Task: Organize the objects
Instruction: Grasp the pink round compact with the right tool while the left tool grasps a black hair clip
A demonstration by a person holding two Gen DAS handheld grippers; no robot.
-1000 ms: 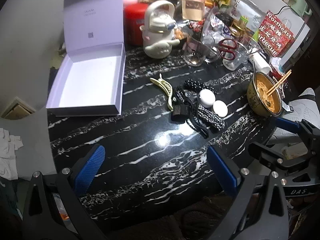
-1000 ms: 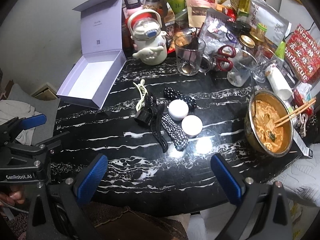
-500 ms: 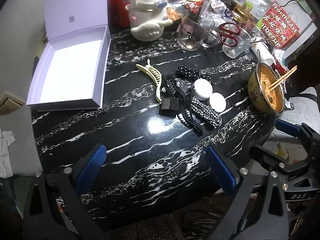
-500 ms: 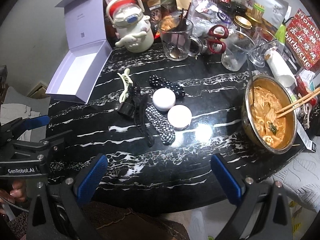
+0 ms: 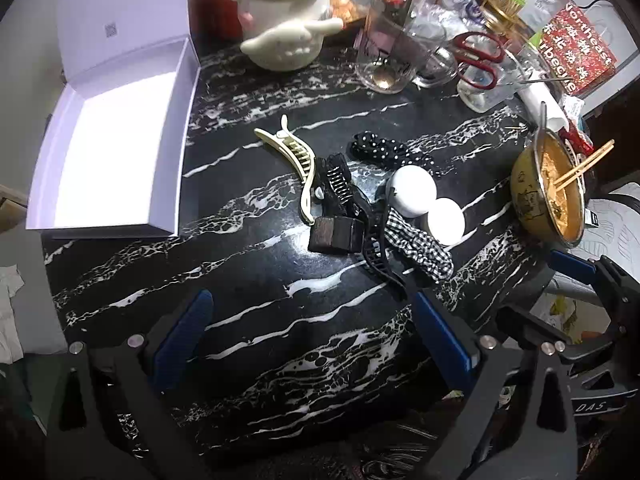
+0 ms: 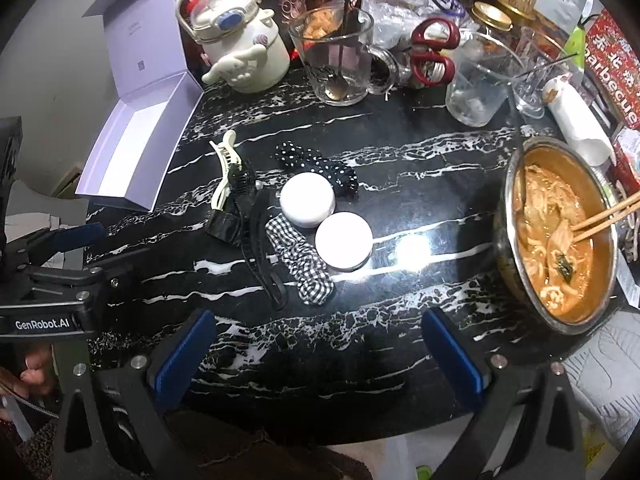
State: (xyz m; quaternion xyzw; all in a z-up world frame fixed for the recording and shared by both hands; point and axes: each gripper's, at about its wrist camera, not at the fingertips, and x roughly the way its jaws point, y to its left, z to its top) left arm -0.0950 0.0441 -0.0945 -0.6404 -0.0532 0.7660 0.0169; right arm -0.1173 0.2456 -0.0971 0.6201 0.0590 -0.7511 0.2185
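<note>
Left wrist view: both tools are held spread and empty above the black marbled tabletop (image 5: pixel 248 292).

The left tool (image 5: pixel 312 332) and right tool (image 6: pixel 316 344) are poised low, short of the cluster of cream hair clip (image 5: pixel 294 160), black clips (image 5: pixel 340 208), gingham scrunchie (image 6: pixel 300 260) and two white jars (image 6: pixel 324 216). The open lilac box (image 5: pixel 112 152) lies left, apart. Compared with a second ago, both tools have been brought closer to the cluster.
</note>
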